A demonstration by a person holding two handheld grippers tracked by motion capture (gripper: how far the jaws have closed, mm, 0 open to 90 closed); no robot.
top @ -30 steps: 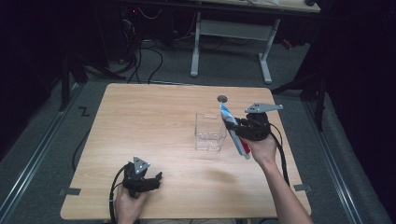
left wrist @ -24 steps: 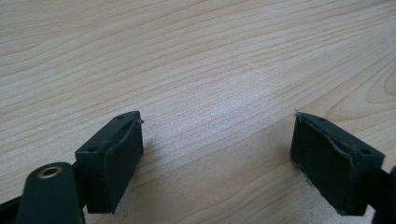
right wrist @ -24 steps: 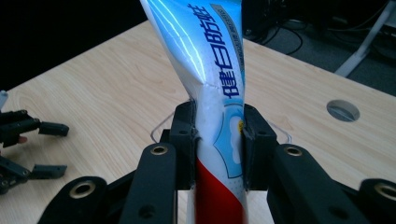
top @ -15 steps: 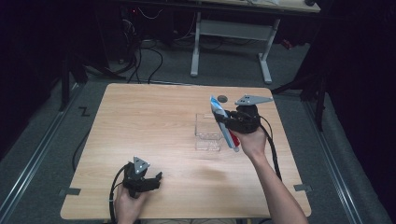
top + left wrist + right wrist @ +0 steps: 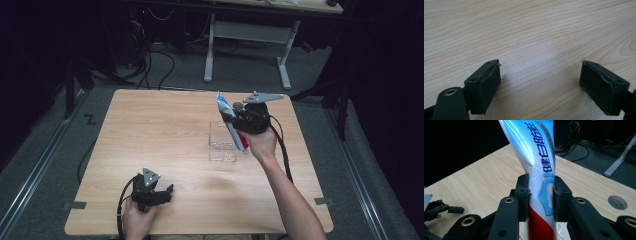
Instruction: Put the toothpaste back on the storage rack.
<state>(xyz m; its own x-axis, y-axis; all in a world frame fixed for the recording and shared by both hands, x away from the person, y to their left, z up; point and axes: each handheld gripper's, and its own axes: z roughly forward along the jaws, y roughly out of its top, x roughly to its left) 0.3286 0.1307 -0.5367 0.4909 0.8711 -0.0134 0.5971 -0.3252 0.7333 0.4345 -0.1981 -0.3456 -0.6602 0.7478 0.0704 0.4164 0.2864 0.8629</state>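
My right gripper [image 5: 234,119] is shut on a blue, white and red toothpaste tube [image 5: 223,106] and holds it in the air, tilted, red end down. The tube hangs just above and to the right of a small clear plastic box [image 5: 221,145] on the wooden table [image 5: 150,130]. In the right gripper view both pads of that gripper [image 5: 540,183] pinch the tube [image 5: 534,150] at its middle and dent it. My left gripper [image 5: 156,194] rests near the table's front left with nothing in it. Its jaws [image 5: 540,75] stand wide open over bare wood.
A round grey grommet [image 5: 617,202] is set into the table top near the far right edge. Desk legs and cables [image 5: 150,60] lie on the dark floor beyond the table. Metal floor rails run along both sides.
My right hand has carried the tube up and to the left, from beside the clear box to over its right edge, and the tube stands steeper. The left gripper has stayed put.
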